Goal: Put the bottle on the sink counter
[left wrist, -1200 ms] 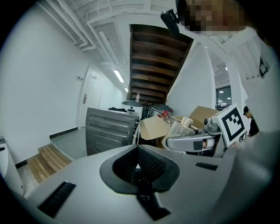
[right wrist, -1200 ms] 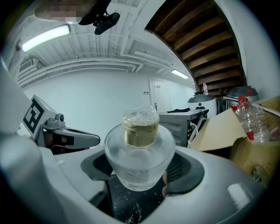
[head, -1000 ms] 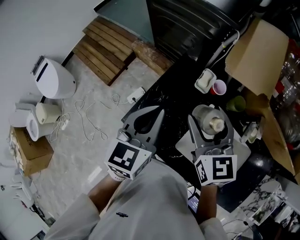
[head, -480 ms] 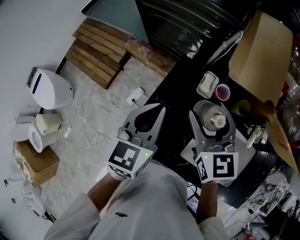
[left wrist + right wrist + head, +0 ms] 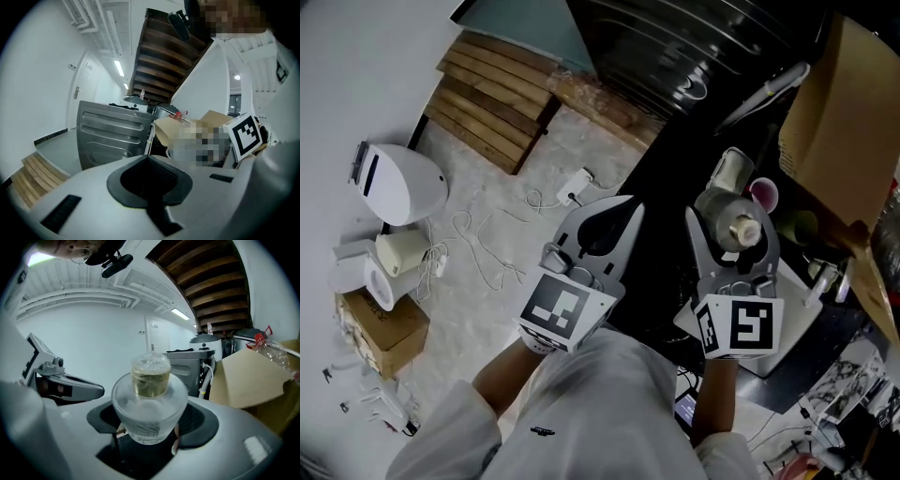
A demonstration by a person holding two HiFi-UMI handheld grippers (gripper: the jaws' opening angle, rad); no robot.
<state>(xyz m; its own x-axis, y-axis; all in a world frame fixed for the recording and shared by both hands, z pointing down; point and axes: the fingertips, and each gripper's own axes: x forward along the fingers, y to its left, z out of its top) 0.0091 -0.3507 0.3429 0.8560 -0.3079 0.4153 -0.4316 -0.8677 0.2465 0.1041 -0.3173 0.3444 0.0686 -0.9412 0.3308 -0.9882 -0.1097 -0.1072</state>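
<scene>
My right gripper (image 5: 734, 223) is shut on a frosted clear bottle (image 5: 722, 208) with a yellowish cap. It holds the bottle upright above the black counter (image 5: 661, 178), just short of a white cup (image 5: 729, 171). In the right gripper view the bottle (image 5: 149, 401) fills the space between the pads, cap pointing away. My left gripper (image 5: 622, 208) hangs at the counter's left edge, jaws shut with nothing between them. The left gripper view shows the closed jaws (image 5: 149, 180) and a grey metal appliance (image 5: 112, 138) beyond.
A pink cup (image 5: 764, 194) and a green cup (image 5: 803, 225) stand behind the bottle, by a cardboard box (image 5: 848, 112). A white board (image 5: 787, 328) lies under my right hand. On the floor at left are a wooden pallet (image 5: 492, 103), cables (image 5: 487, 253) and a white appliance (image 5: 398, 183).
My right gripper has carried the bottle a little forward, closer to the white cup. The left gripper has kept pace beside it, still shut. The head view has shifted slightly.
</scene>
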